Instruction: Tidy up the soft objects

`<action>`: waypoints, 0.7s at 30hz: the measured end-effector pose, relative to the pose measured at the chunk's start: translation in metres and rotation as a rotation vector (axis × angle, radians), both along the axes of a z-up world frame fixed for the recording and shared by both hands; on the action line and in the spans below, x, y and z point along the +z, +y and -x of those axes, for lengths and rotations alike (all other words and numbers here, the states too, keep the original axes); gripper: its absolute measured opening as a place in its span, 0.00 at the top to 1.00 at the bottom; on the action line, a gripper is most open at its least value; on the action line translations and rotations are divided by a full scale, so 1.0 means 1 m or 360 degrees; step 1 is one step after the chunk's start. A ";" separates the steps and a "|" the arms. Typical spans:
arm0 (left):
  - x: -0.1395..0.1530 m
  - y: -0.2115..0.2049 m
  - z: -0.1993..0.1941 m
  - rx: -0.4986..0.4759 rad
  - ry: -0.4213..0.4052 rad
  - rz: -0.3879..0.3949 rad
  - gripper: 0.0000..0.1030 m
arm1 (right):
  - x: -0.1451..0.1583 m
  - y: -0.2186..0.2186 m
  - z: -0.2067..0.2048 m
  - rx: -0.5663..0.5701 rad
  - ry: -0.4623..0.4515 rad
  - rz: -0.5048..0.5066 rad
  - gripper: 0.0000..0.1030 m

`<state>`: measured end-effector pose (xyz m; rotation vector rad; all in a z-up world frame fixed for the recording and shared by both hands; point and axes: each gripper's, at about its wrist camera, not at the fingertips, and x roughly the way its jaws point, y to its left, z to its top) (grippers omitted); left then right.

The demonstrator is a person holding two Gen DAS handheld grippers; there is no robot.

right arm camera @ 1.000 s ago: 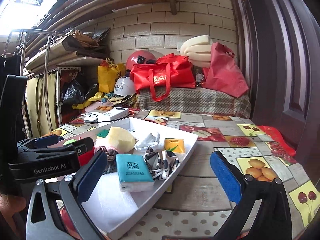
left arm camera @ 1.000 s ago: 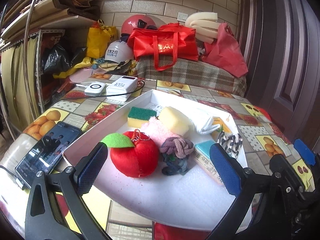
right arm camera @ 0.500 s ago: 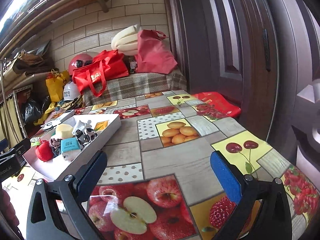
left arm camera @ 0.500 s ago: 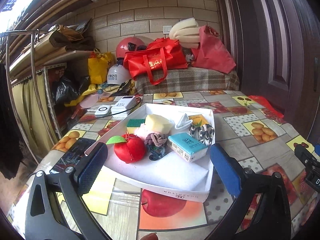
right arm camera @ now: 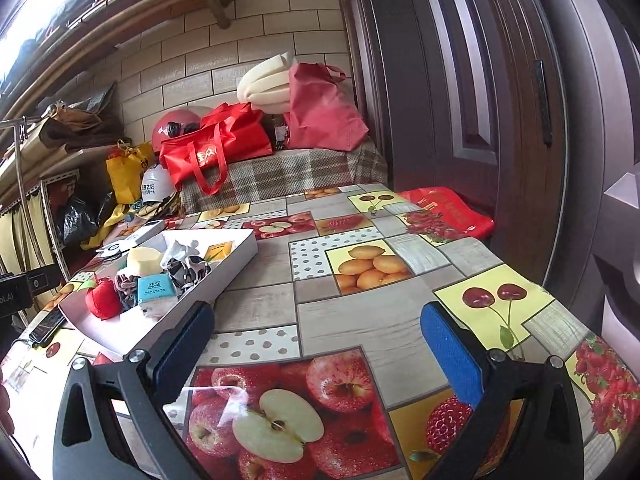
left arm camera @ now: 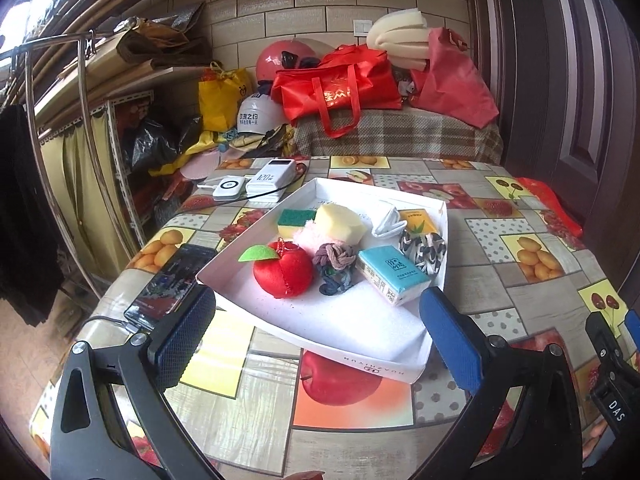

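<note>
A white tray (left arm camera: 360,320) on the fruit-print table holds soft things: a red plush apple (left arm camera: 284,270), a yellow sponge (left arm camera: 340,222), a green scrub sponge (left arm camera: 296,220), a knotted cloth (left arm camera: 334,258), a teal tissue pack (left arm camera: 394,274), a black-and-white scrunchie (left arm camera: 424,248) and a white cloth (left arm camera: 386,220). My left gripper (left arm camera: 316,340) is open and empty, hovering at the tray's near edge. My right gripper (right arm camera: 316,352) is open and empty over the bare table, right of the tray (right arm camera: 236,268). The apple (right arm camera: 102,302) and tissue pack (right arm camera: 156,290) show there too.
A phone (left arm camera: 168,284) lies left of the tray. Two white power banks (left arm camera: 256,182) sit behind it. A bench with red bags (left arm camera: 340,88) and helmets stands beyond the table. A dark door (right arm camera: 500,100) is at the right.
Both grippers pulled back from the tray, and the right one swung right over the table. Over the last half second the left gripper came closer to the tray again. Both stay open and empty.
</note>
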<state>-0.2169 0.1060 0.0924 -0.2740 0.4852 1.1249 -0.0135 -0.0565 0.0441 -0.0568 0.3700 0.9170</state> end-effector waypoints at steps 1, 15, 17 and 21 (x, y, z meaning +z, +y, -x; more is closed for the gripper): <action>0.001 -0.001 0.000 -0.0004 0.0002 -0.0009 0.00 | 0.000 0.000 -0.001 -0.0001 0.0008 -0.0003 0.00; 0.005 -0.007 0.000 -0.0048 -0.0060 0.0031 0.00 | -0.002 0.000 -0.001 0.0011 0.0011 0.0016 0.00; 0.005 -0.005 -0.001 -0.0055 -0.0035 0.0050 0.00 | -0.002 0.001 -0.001 0.0017 0.0015 0.0018 0.00; 0.006 -0.004 -0.001 -0.0055 -0.0032 0.0056 0.00 | -0.002 0.002 -0.001 0.0026 0.0017 0.0024 0.00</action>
